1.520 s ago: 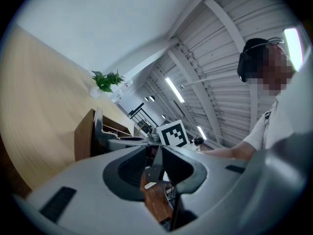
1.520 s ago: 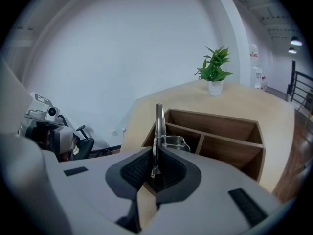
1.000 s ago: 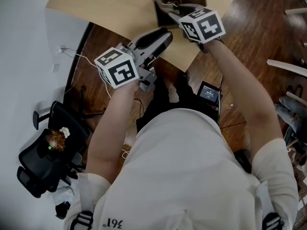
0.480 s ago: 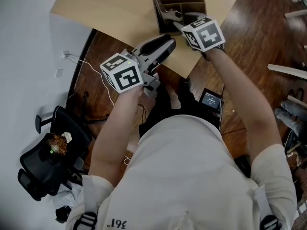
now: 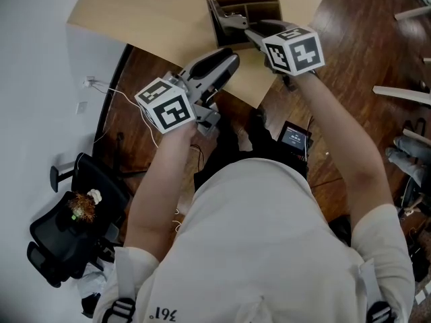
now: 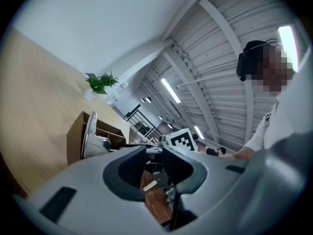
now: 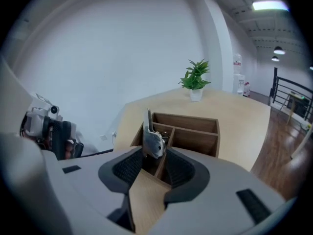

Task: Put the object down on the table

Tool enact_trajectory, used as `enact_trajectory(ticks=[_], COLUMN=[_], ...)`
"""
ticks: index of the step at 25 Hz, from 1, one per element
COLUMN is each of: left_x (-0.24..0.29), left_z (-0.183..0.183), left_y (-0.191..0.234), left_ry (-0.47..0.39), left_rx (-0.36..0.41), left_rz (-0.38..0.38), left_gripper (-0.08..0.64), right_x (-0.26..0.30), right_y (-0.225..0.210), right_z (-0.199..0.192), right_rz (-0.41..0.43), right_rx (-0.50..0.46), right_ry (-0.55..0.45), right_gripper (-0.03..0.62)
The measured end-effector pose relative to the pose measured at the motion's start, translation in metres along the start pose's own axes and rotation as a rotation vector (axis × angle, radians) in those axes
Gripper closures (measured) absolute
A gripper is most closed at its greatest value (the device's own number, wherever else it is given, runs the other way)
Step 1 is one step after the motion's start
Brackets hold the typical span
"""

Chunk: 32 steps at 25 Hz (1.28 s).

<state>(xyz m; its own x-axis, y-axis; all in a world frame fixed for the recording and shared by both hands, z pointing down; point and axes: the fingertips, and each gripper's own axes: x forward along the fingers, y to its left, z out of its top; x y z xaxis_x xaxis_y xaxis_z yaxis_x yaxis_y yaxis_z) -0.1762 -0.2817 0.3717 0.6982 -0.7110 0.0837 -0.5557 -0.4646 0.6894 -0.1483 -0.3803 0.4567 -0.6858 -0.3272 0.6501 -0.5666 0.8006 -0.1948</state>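
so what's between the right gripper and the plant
A divided wooden box, metal object at its near corner, sits between right gripper and plant; right gripper view shows it.

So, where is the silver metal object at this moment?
In the right gripper view, the silver metal object stands at the left end of the wooden box on the table, just ahead of the open right gripper.

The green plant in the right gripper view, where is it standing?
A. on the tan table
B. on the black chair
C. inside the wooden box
A: the plant stands in its white pot on the table, beyond the wooden box.
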Motion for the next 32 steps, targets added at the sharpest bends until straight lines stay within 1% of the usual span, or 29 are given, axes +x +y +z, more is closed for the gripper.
enact_trajectory(ticks=[3,7,8,12,13,21,25,29,32], left_x=[-0.006,-0.011,-0.011,-0.014,-0.015,-0.026,-0.037,-0.041,-0.052], left_z=[-0.002,-0.004,-0.004,-0.002,-0.001,-0.001,-0.007,-0.008,-0.01], left_y=[0.0,-0.003,-0.005,-0.016,-0.019,-0.05,-0.073,-0.076,-0.086], left_ry=[0.002,0.006,0.005,0.001,0.0,0.01,0.013,0.014,0.014], left_rx=[0.007,0.018,0.02,0.036,0.041,0.088,0.101,0.105,0.113], left_rz=[0.002,0.004,0.002,-0.011,-0.016,-0.048,-0.065,-0.067,-0.063], left_gripper=[0.476,0.476,0.476,0.476,0.476,0.477,0.477,0.477,0.479], right_x=[-0.006,-0.018,-0.023,-0.045,-0.051,-0.095,-0.124,-0.141,-0.158], right_y=[0.01,0.022,0.022,0.025,0.027,0.049,0.059,0.054,0.059], right_z=[-0.003,-0.007,-0.007,-0.003,-0.002,0.007,0.009,0.005,-0.002], right_rz=[0.04,0.06,0.061,0.053,0.055,0.104,0.106,0.105,0.107], right_rx=[0.031,0.016,0.021,0.07,0.082,0.13,0.146,0.183,0.199], right_ry=[-0.012,-0.026,-0.035,-0.089,-0.099,-0.179,-0.222,-0.253,-0.259], right_gripper=[0.445,0.446,0.459,0.57,0.589,0.589,0.589,0.589,0.59])
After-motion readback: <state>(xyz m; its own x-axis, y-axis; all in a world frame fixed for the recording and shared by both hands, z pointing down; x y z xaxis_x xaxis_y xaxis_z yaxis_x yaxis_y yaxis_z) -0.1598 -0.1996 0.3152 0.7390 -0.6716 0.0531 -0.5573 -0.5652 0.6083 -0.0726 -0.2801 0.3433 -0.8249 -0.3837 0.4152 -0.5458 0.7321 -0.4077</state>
